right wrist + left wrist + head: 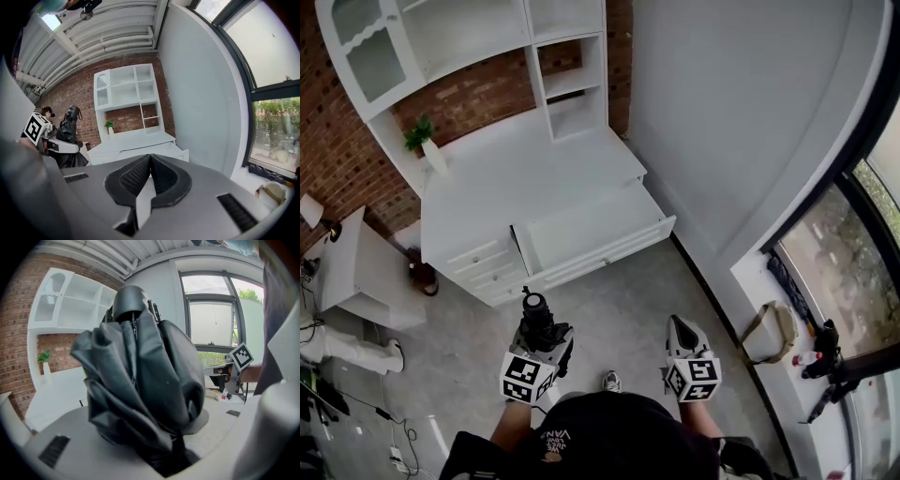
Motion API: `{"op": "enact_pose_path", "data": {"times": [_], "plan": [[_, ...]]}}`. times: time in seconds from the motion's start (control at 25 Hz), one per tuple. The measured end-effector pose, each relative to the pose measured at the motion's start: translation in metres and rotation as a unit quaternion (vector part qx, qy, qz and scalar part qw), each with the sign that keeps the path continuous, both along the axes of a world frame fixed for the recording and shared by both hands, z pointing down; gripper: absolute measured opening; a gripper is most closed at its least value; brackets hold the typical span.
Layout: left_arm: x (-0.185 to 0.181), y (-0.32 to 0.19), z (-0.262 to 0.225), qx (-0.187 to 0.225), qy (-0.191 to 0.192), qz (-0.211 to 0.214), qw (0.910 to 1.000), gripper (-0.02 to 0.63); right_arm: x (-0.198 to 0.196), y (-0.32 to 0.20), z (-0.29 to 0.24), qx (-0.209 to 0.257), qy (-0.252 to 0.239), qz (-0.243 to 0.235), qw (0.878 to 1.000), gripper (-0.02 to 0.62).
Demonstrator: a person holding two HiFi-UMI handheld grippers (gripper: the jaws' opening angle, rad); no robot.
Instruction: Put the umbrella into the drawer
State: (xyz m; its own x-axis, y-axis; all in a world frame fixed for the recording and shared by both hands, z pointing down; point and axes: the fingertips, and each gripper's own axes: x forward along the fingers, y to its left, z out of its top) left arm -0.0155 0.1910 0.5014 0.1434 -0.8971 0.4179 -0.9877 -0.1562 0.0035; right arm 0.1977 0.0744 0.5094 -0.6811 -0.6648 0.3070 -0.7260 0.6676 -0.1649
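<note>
- Folded black umbrella (140, 376) is clamped in the left gripper (541, 337) — held over the floor (623, 309), well apart from the white cabinet (516, 178).
- Right gripper (150, 164): jaws are shut together, nothing held.
- Drawer (609, 246) is already pulled open — approach, placing and release are judged left.

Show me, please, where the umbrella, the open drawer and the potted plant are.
umbrella (140, 380), left gripper view, folded dark canopy.
open drawer (586, 231), head view, bare white inside.
potted plant (418, 133), head view, green leaves.
</note>
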Motion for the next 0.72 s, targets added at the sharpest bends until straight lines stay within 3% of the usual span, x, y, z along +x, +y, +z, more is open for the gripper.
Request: {"op": "enact_pose_path", "data": {"times": [0.4,0.72], "plan": [[-0.037,-0.051,0.002,-0.008,-0.002,-0.012,0.9999,0.212,-0.032,-0.05,0.008,-0.011,0.005,-0.012,1.0,0.002],[-0.084,-0.107,0.0,-0.005,-0.007,0.026,0.9996,0.212,-0.068,-0.085,0.005,-0.007,0.009,0.026,1.0,0.002]]}}
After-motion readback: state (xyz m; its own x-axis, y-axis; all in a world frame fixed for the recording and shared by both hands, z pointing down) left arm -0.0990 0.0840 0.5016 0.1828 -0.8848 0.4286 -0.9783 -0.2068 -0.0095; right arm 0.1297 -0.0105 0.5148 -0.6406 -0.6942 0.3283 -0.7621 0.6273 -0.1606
